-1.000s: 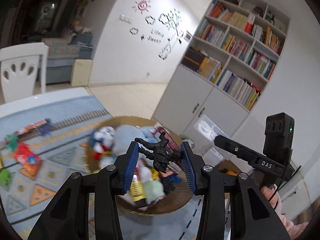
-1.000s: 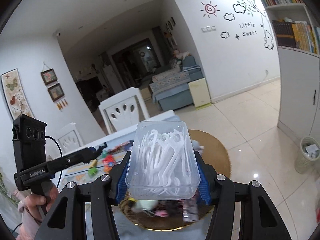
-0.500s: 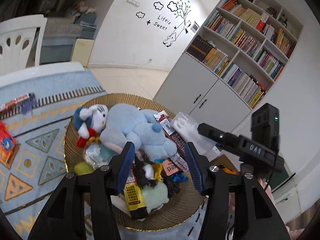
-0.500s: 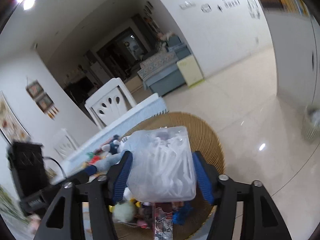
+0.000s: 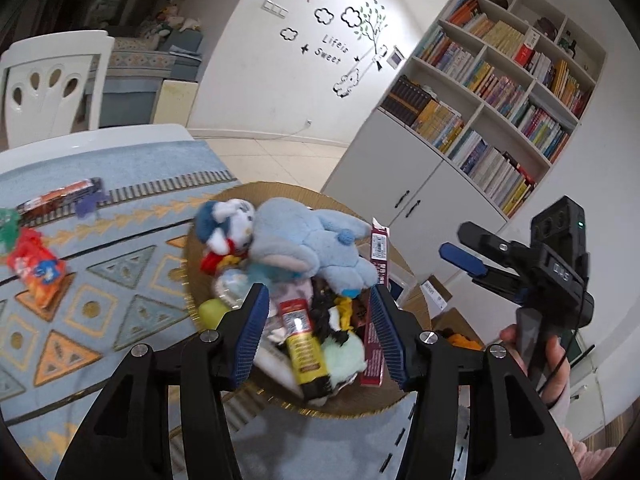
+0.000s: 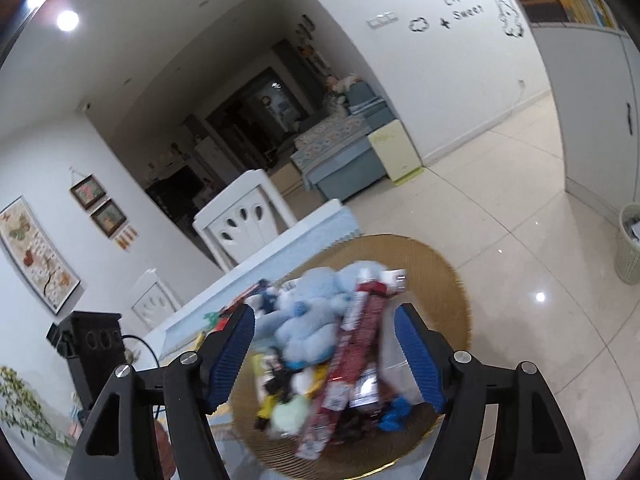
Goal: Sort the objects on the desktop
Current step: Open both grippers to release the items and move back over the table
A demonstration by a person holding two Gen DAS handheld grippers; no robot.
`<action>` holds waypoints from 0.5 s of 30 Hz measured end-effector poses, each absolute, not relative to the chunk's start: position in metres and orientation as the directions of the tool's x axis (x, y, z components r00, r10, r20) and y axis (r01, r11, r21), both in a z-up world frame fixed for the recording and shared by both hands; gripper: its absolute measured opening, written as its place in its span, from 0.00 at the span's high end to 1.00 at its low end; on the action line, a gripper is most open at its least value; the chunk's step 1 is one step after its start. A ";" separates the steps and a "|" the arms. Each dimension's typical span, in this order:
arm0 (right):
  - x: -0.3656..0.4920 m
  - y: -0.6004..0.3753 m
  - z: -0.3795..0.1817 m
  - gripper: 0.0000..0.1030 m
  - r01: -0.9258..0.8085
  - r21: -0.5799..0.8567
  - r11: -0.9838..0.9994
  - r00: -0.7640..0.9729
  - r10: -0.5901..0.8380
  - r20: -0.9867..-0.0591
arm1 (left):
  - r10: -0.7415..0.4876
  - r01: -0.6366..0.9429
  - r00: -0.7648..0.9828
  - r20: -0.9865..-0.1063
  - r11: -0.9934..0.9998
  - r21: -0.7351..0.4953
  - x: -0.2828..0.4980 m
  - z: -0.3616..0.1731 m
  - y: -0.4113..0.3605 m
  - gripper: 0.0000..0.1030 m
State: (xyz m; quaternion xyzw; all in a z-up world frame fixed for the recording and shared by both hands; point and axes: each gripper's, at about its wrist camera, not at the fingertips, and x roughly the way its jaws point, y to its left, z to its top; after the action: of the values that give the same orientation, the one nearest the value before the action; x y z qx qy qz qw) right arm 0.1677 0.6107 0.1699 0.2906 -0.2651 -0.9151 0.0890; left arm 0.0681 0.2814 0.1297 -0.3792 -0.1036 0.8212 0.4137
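Toys and snack packets filled the woven basket point(image 5: 392, 406) below both grippers, left gripper point(image 5: 318, 334) and right gripper point(image 6: 326, 358), their jaws released and grasping nothing.

Black left gripper point(image 5: 318, 334) and right gripper point(image 6: 325, 358), ribbed blue pads, silver screws, pink sleeve point(image 5: 582, 450)

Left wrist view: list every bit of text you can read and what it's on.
"Life is Sweet": wall decal.
"DAS", seen upside down: right gripper.
Red box, yellow packet, snack bags, book spines: print too small or blurred to read.
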 end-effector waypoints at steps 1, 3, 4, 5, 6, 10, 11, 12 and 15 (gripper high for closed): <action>0.170 0.604 0.174 0.31 0.021 0.529 -0.849 -0.815 -0.321 -0.482 | 0.754 -0.596 -0.380 -0.536 -0.642 -0.481 0.069 0.132 0.274 0.51; 0.174 0.583 0.185 0.31 0.062 0.503 -0.862 -0.813 -0.336 -0.475 | 0.745 -0.587 -0.406 -0.530 -0.657 -0.474 0.071 0.138 0.257 0.52; 0.173 0.574 0.188 0.31 0.076 0.495 -0.866 -0.812 -0.342 -0.473 | 0.740 -0.581 -0.417 -0.528 -0.664 -0.471 0.071 0.140 0.250 0.51; 0.174 0.563 0.191 0.31 0.096 0.483 -0.870 -0.809 -0.351 -0.472 | 0.732 -0.571 -0.436 -0.523 -0.675 -0.468 0.072 0.142 0.238 0.51; 0.174 0.548 0.196 0.31 0.122 0.468 -0.875 -0.802 -0.365 -0.473 | 0.724 -0.554 -0.460 -0.515 -0.687 -0.471 0.073 0.145 0.220 0.51; 0.166 0.503 0.203 0.30 0.187 0.451 -0.873 -0.778 -0.412 -0.475 | 0.704 -0.485 -0.529 -0.474 -0.709 -0.512 0.069 0.149 0.159 0.48; 0.163 0.490 0.203 0.30 0.205 0.446 -0.871 -0.769 -0.425 -0.477 | 0.694 -0.460 -0.552 -0.461 -0.715 -0.526 0.067 0.149 0.140 0.48; 0.160 0.476 0.204 0.30 0.224 0.442 -0.868 -0.758 -0.440 -0.480 | 0.683 -0.438 -0.573 -0.453 -0.722 -0.536 0.065 0.148 0.123 0.48; 0.147 0.432 0.200 0.30 0.276 0.430 -0.859 -0.721 -0.481 -0.498 | 0.638 -0.370 -0.629 -0.445 -0.748 -0.551 0.056 0.143 0.075 0.47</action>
State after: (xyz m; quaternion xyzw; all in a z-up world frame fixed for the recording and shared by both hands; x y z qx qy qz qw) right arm 0.1467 0.4317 0.1995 0.3104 -0.1651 -0.9129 0.2076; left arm 0.0562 0.0755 0.1430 -0.3213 -0.2087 0.8780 0.2868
